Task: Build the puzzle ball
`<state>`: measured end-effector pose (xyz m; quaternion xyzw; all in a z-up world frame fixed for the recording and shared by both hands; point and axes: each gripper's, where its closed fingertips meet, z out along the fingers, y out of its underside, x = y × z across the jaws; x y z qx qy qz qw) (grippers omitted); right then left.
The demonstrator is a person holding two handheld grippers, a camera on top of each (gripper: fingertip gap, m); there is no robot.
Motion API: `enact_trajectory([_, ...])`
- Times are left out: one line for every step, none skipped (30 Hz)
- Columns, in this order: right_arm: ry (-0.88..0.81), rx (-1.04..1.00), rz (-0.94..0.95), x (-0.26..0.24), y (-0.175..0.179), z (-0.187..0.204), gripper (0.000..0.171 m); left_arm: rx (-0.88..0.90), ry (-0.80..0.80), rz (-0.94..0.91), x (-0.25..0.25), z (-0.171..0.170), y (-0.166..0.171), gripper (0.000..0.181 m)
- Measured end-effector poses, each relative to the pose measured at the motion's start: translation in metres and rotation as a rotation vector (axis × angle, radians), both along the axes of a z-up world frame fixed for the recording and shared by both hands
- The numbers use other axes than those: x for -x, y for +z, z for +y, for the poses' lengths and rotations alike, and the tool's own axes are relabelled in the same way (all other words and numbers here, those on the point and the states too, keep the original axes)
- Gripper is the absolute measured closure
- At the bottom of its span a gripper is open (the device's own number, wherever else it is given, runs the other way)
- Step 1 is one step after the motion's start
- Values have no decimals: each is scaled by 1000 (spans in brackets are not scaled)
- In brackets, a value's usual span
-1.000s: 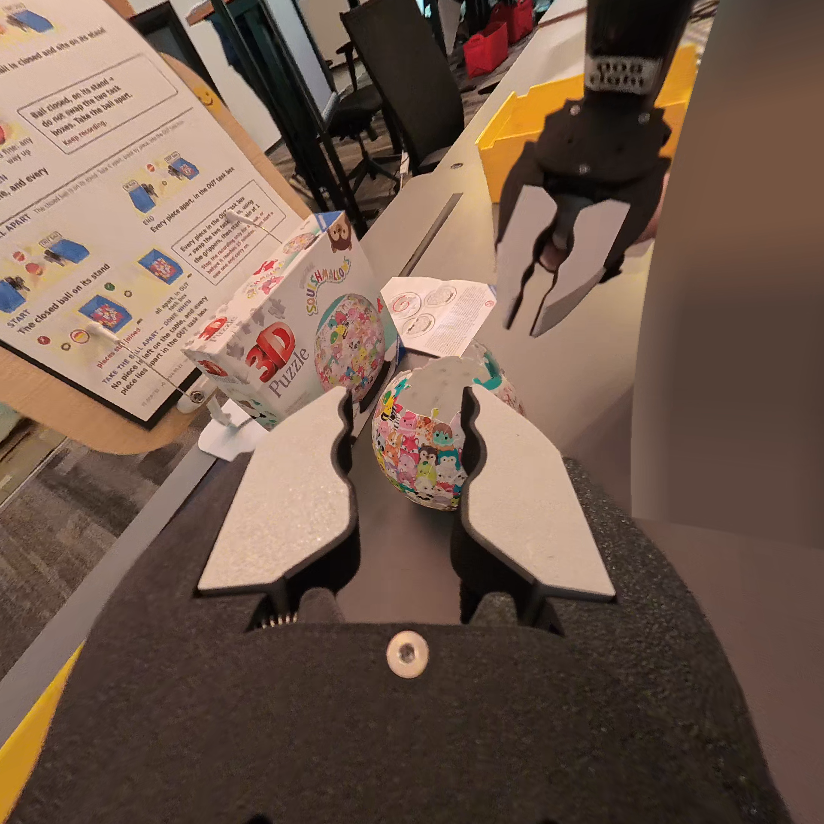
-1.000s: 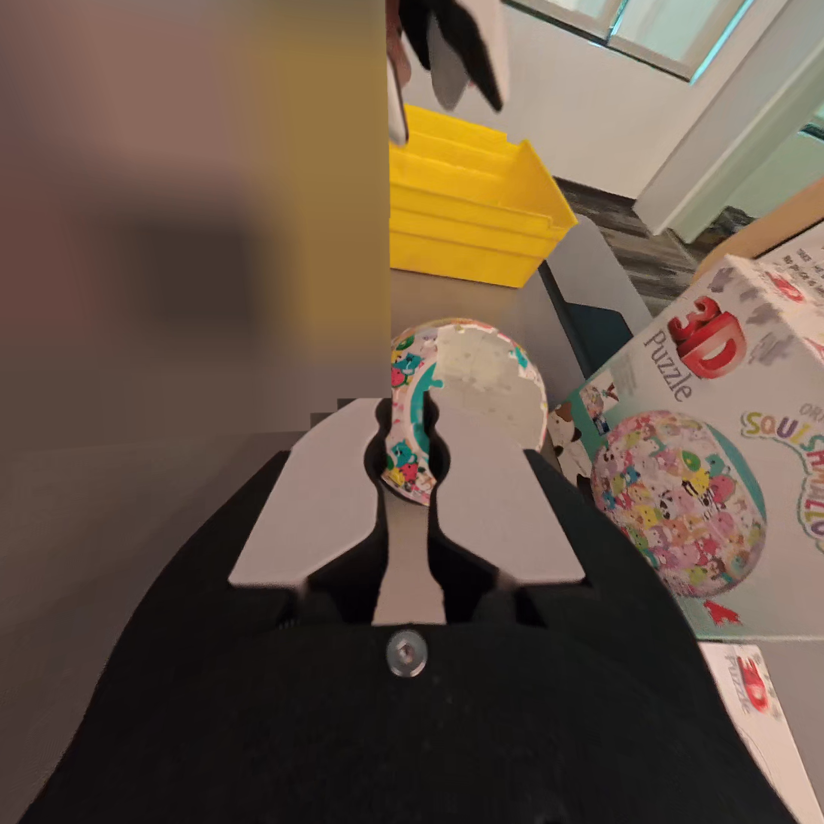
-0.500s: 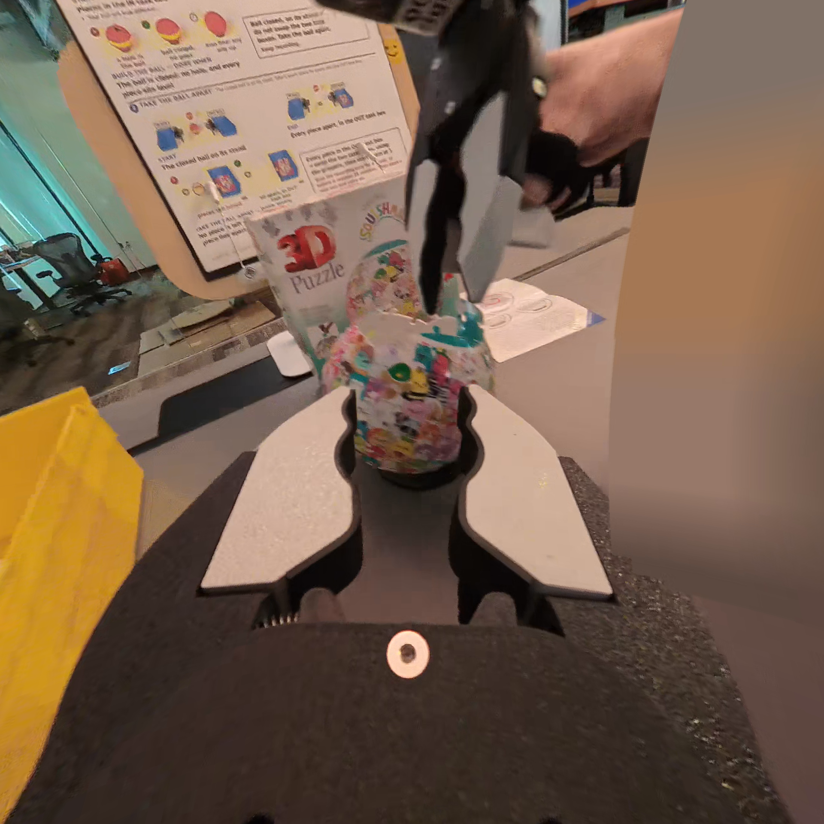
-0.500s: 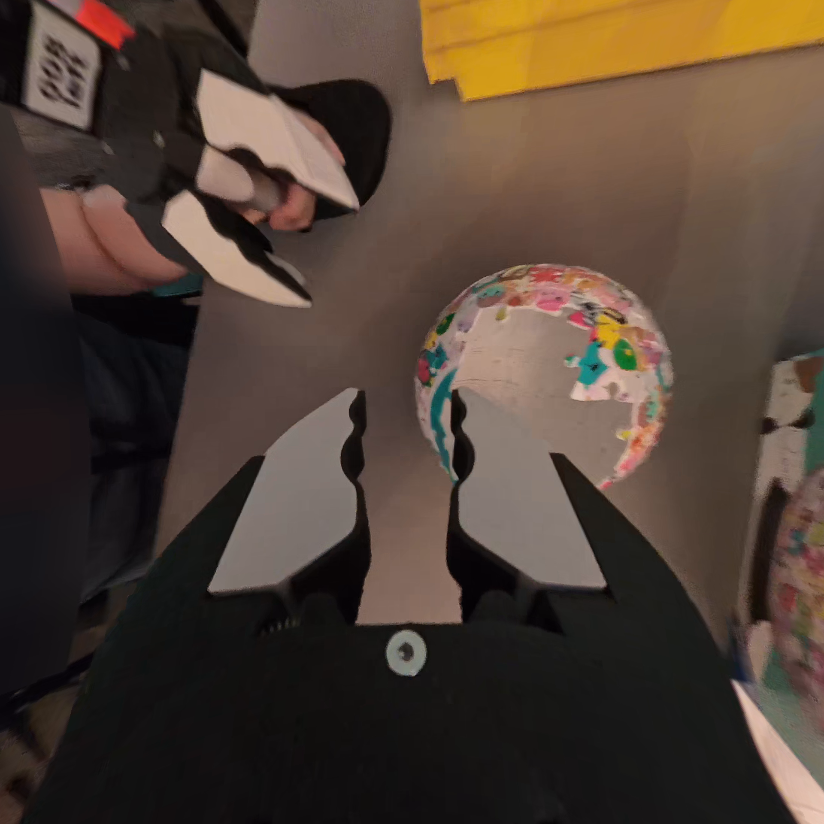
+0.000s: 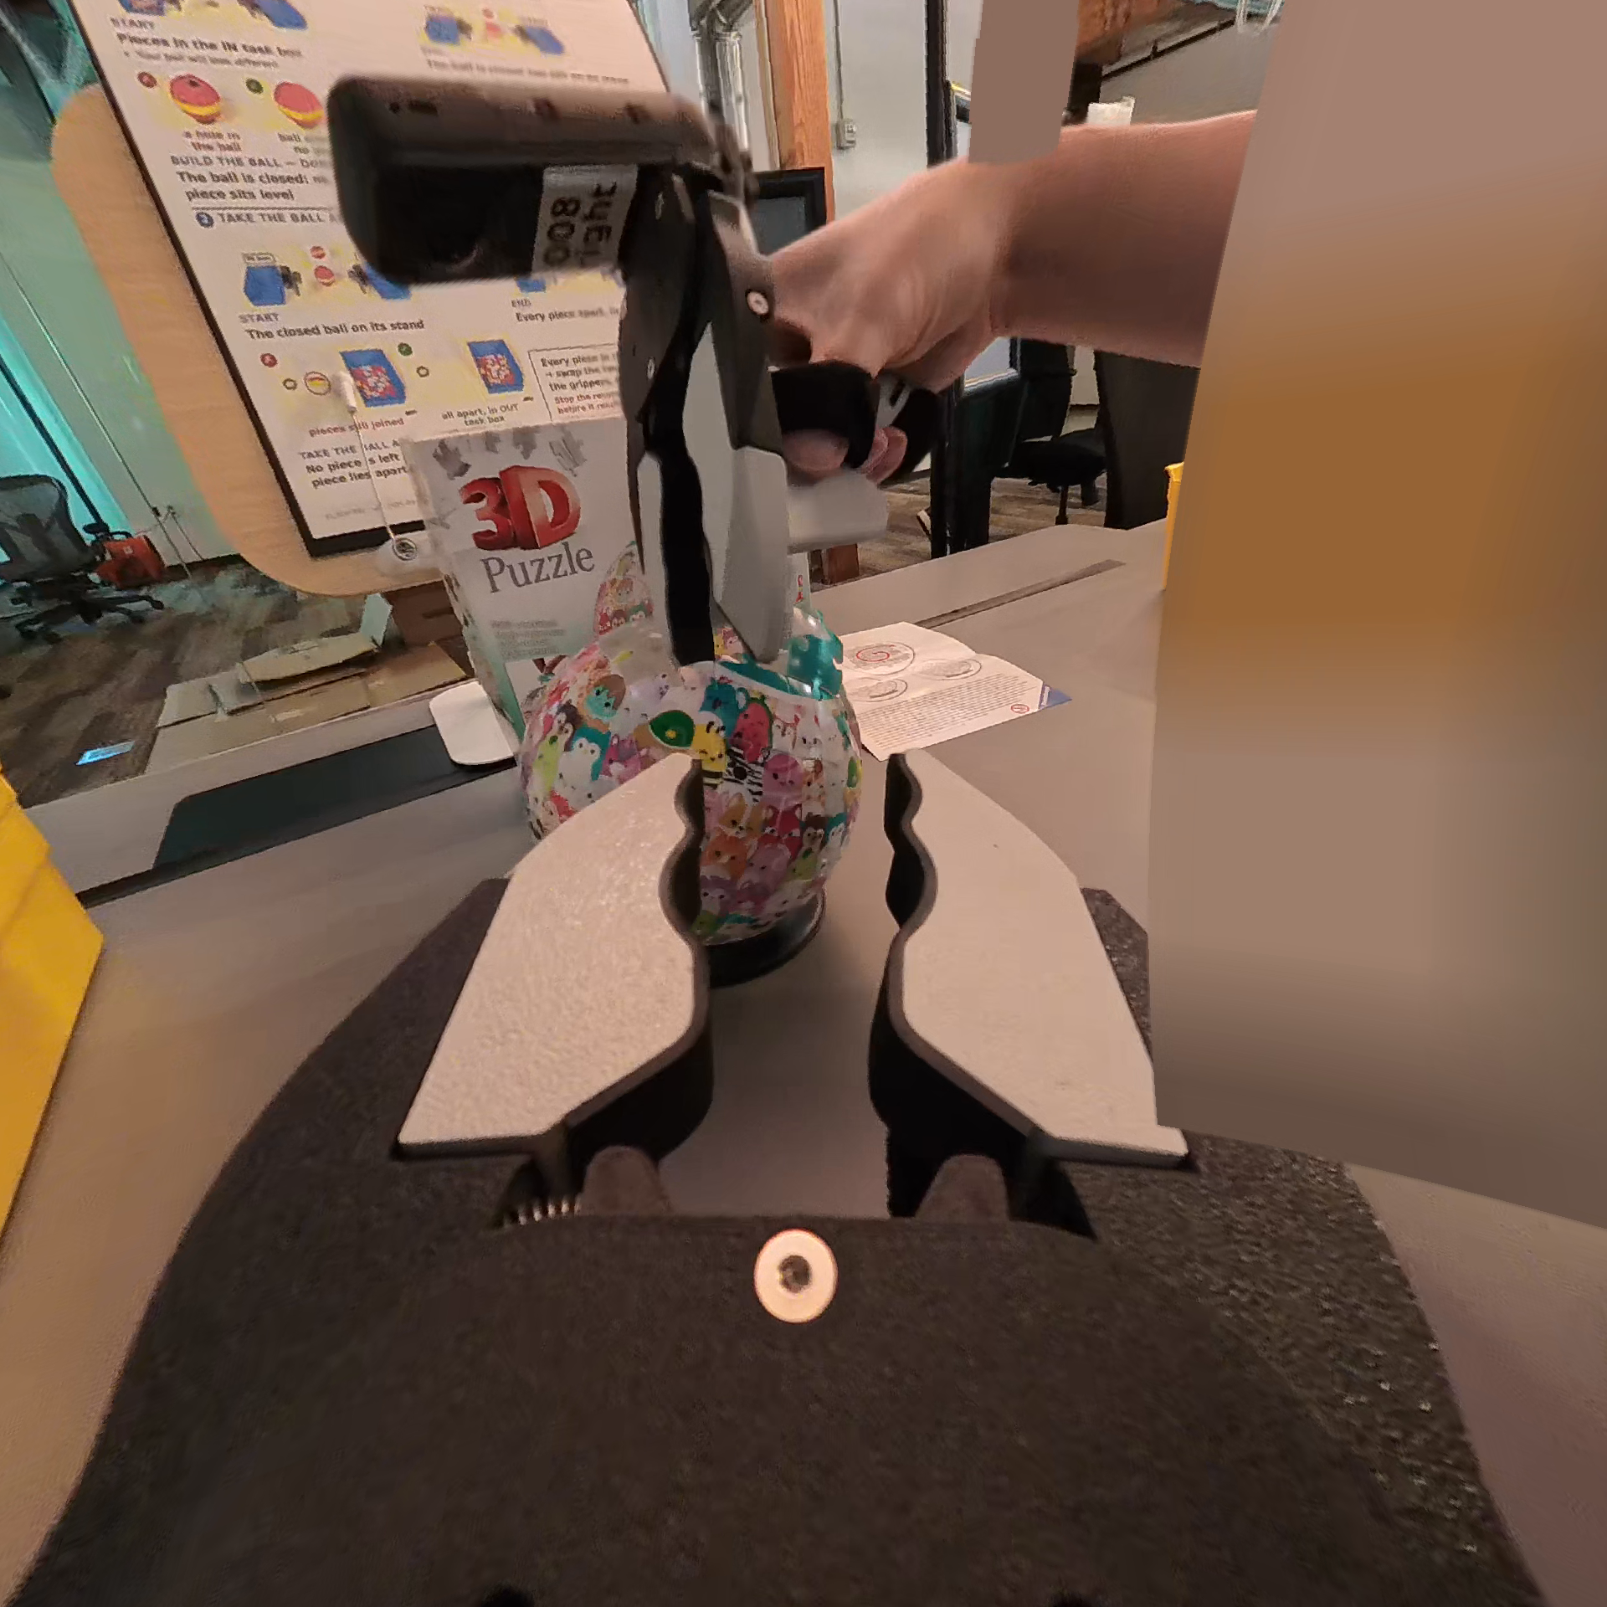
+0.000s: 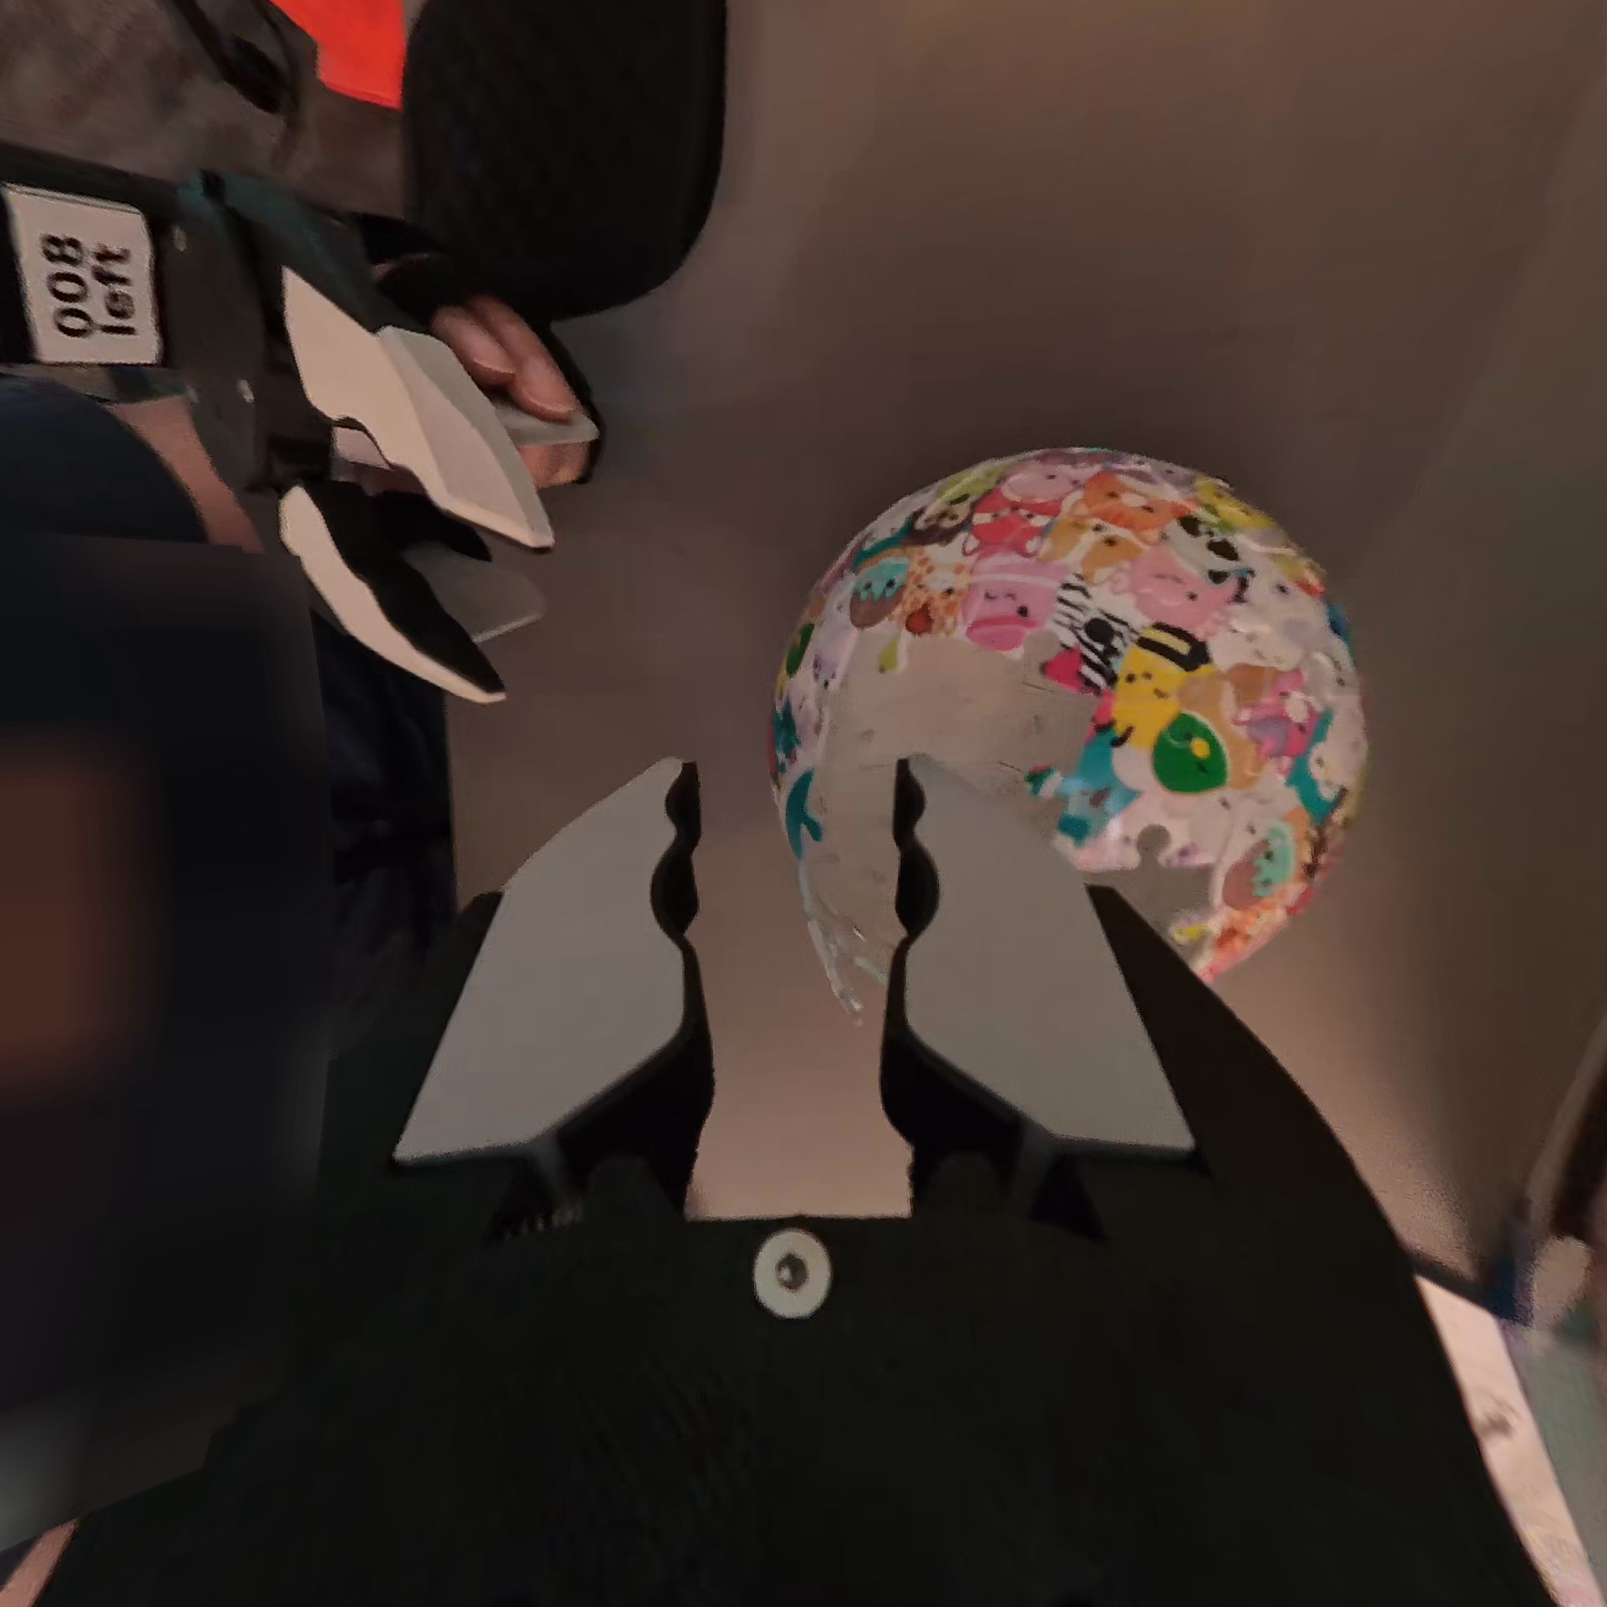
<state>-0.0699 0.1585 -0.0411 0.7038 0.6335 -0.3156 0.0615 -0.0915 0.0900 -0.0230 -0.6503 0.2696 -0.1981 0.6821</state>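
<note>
1. the grey table point(image 5: 1000, 835) is smooth and flat; the ball could roll off its stand across it if pushed from above
2. the glossy cardboard puzzle box point(image 5: 530, 565) stands just behind the ball
3. the puzzle ball point(image 5: 696, 783) sits on a dark round stand point(image 5: 765, 943) on the table; a thin, hard curved shell of printed pieces, open at the top with a jagged rim; pressing there might pop joined pieces loose
4. the right gripper point(image 6: 791, 770) hangs above the opening, fingers spread, holding nothing
5. the left gripper point(image 5: 790, 765) waits beside the ball, jaws apart and empty
</note>
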Motion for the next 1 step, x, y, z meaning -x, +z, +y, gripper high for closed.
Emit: enact_trajectory([2, 33, 2, 2, 0, -2, 130, -7, -3, -1, 0, -1, 2, 142])
